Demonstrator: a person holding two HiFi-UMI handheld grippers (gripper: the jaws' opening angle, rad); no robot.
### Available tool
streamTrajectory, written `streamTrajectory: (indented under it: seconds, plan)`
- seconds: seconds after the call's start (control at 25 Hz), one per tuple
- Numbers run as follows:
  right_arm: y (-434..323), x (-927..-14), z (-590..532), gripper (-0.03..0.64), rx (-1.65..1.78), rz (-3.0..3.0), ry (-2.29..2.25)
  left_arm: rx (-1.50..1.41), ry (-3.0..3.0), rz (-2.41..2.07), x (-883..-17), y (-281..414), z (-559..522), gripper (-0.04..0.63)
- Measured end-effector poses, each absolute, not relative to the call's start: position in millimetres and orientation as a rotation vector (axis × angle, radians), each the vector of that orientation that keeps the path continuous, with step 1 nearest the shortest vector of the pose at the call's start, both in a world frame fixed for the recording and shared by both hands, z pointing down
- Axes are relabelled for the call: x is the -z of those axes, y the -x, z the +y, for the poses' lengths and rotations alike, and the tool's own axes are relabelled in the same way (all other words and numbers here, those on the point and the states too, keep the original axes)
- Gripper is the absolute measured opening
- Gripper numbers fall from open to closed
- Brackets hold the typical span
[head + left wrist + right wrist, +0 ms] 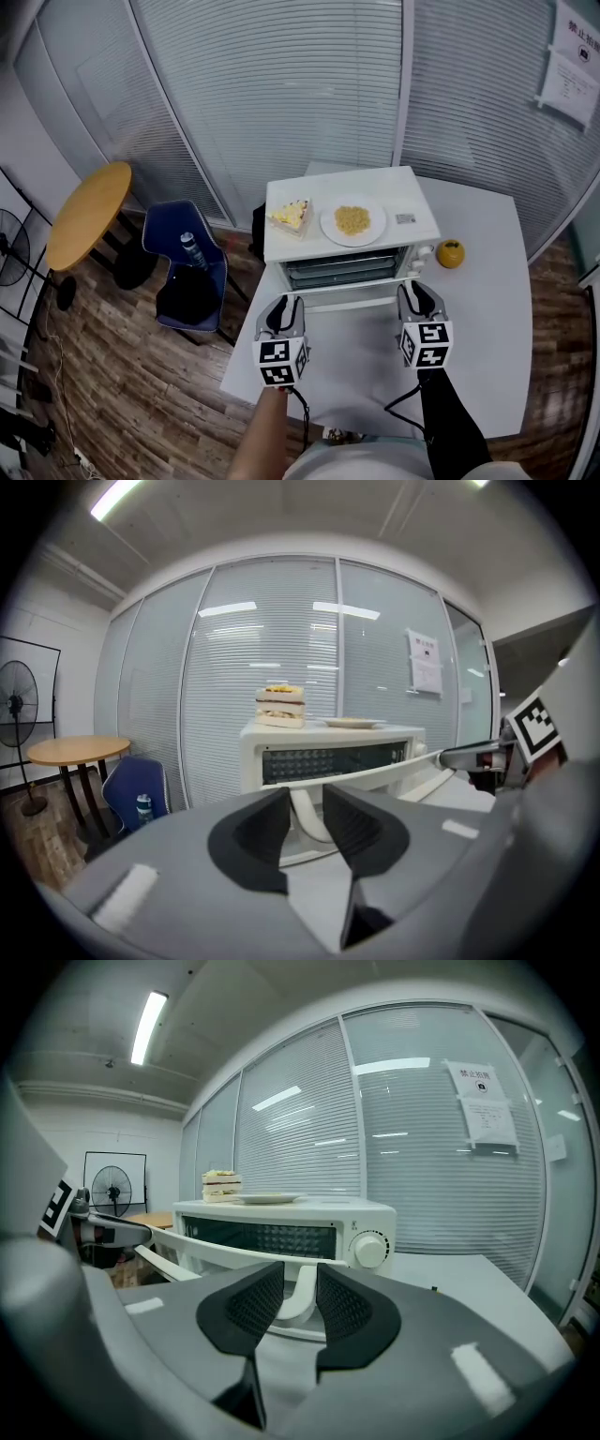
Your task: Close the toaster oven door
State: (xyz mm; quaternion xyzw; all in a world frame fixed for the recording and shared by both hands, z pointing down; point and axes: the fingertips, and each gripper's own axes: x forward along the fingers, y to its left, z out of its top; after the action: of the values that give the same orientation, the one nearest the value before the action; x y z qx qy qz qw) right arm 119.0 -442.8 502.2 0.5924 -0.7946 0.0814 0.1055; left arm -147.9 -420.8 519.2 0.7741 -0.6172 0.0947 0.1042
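Two hand-held grippers meet the front of a boxy white toaster oven (323,192), which stands at the back of a white rectangular table (487,309), close to a wall of frosted glass panels with blinds. The oven's glass-fronted door (342,292) is partly open: it hinges at the bottom and leans out toward the person, neither flat nor upright, and the wire rack inside shows above it in the head view. Along the door's outer edge runs a white curved bar handle (298,1302).

The left gripper (307,808) has its black ribbed jaws clamped on the left end of that handle, with the white curved post between the pads. The right gripper (300,1283) grasps the right end in the same way, its jaws closed against the post just below the round white control knob (369,1251). Both grippers point slightly downward at the door, side by side, each with its marker cube facing up.

On top of the oven sit a layered slice of cake (292,216) at the left and a round white plate of yellow crumbly food (352,221) near the middle. A small orange fruit (450,253) lies on the table just right of the oven. Left of the table, on the wooden floor, are a blue chair (211,277) holding a bottle (191,249) and a round wooden side table (89,214).
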Motion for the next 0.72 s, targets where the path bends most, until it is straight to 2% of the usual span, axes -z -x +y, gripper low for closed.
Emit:
streamTrajectory:
  seconds: [0.28,0.72]
  plan:
    - [-114.0,-482.2,-479.1,0.103,-0.192,-2.364,-1.757,-0.394,-2.393,-1.912,-490.9,147.5,-457.1,0.158]
    - [-105.5,-470.5,-520.6,0.103,-0.136,-2.378,-1.771,-0.319,-2.384,-1.92,-480.9,148.8,-493.7,0.135]
